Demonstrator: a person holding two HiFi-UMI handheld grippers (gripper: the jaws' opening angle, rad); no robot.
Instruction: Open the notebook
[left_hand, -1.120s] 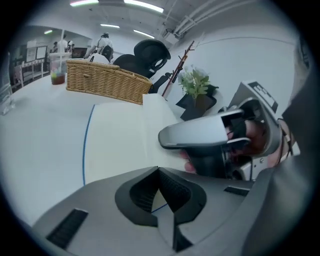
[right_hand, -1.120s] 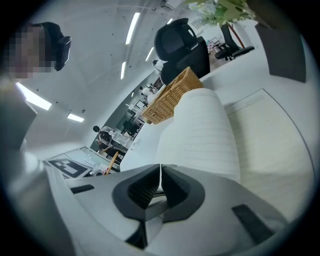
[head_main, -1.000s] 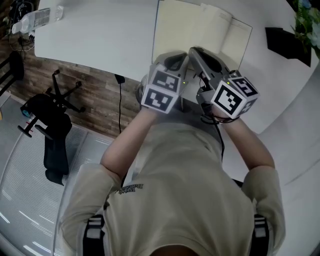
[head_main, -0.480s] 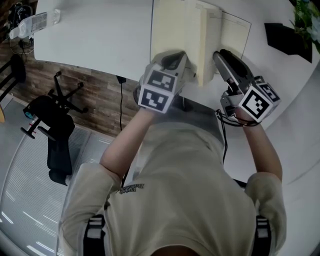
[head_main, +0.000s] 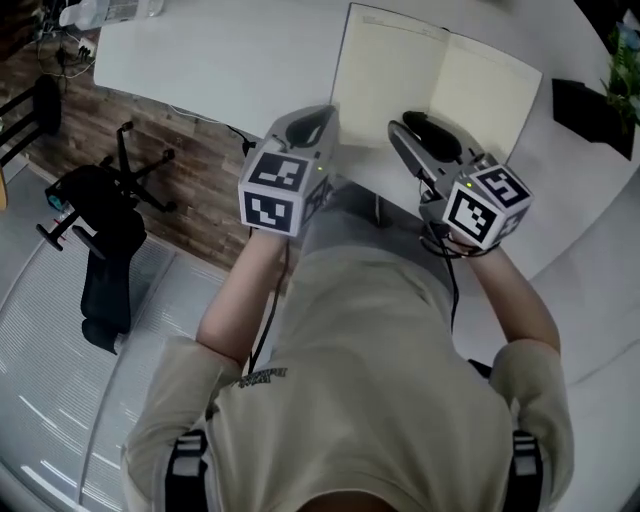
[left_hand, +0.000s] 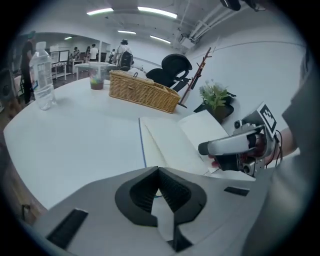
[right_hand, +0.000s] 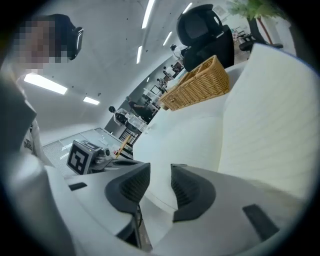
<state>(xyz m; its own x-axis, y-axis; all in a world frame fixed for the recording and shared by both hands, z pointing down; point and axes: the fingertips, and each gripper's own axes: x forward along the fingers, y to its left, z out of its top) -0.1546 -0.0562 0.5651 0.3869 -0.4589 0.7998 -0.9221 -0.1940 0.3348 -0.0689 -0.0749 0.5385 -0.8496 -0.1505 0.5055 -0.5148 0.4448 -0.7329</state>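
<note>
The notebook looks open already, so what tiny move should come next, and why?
Probably just lift the right gripper clear of the notebook. It lies flat with both pages spread, so the job seems done. The right gripper's jaws have just opened and stand apart, pinching nothing. The left gripper sits off its left edge, jaws together, empty.

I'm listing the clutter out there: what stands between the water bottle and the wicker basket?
A small cup stands between the water bottle and the wicker basket; the left gripper view shows it.
</note>
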